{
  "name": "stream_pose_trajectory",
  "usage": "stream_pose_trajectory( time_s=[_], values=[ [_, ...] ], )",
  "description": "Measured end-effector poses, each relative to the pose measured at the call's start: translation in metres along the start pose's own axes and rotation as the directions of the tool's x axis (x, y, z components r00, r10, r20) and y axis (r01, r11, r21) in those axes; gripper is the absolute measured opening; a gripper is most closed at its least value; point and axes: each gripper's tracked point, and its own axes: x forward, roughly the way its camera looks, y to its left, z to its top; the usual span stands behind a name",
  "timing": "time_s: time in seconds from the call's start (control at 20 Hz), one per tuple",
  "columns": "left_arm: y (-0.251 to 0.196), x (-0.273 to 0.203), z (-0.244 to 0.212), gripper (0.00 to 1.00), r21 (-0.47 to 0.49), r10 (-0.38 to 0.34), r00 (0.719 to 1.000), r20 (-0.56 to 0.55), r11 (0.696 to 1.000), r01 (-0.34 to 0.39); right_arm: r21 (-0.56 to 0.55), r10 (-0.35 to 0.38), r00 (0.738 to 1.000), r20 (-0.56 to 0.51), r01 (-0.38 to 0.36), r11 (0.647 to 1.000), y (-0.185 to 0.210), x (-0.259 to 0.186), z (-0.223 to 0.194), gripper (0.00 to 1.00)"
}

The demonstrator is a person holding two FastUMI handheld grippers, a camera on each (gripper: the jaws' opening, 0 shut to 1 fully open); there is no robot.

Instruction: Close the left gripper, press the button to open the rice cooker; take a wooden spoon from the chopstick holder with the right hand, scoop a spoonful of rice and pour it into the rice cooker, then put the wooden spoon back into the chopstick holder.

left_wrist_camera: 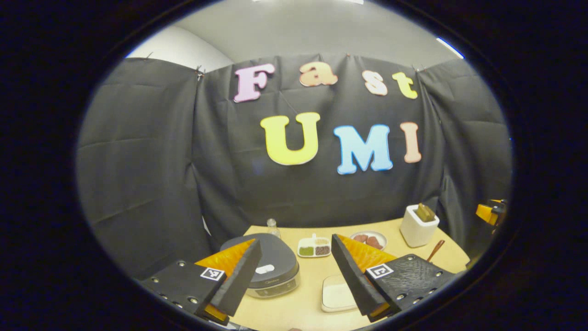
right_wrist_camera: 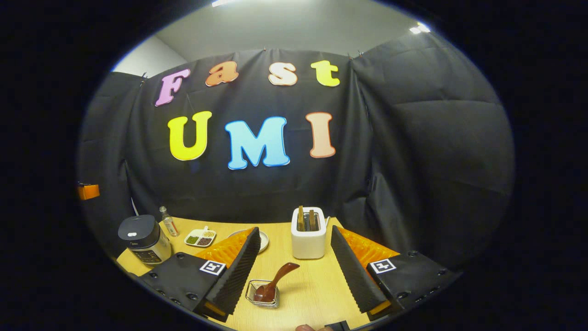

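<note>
Here, wooden spoon (right_wrist_camera: 275, 279) lies between open right hand-held gripper (right_wrist_camera: 294, 271) fingers

A black cloth (right_wrist_camera: 413, 151) hangs in folds behind the wooden table (right_wrist_camera: 317, 289) and bends around its sides. Above the cloth is a pale wall (left_wrist_camera: 294, 32), with bright lamps (right_wrist_camera: 415, 28) near the top.
</note>
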Motion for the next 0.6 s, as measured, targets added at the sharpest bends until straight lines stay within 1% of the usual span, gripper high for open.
stream_pose_trajectory(
  time_s=[0.15, 0.3, 0.5, 0.6],
  values=[
    [0.021, -0.025, 0.019, 0.99, -0.029, -0.009, 0.996, 0.093, 1.000, 0.011, -0.049, -0.002, 0.999, 0.048, 0.005, 0.999, 0.012, -0.024, 0.027, 0.98],
    [0.035, -0.050, 0.030, 0.98, -0.043, -0.022, 0.984, 0.179, 0.999, 0.030, -0.016, 0.009, 0.996, 0.084, -0.008, 1.000, 0.025, -0.043, 0.038, 0.98],
    [0.042, -0.075, 0.022, 0.99, -0.114, -0.027, 0.981, 0.194, 0.992, 0.049, 0.009, 0.026, 0.996, 0.089, -0.027, 1.000, 0.034, -0.053, 0.038, 0.98],
    [0.050, -0.084, 0.016, 0.98, -0.097, -0.015, 0.981, 0.193, 0.995, 0.034, -0.001, 0.023, 0.996, 0.091, -0.023, 1.000, 0.034, -0.057, 0.036, 0.98]
  ],
)
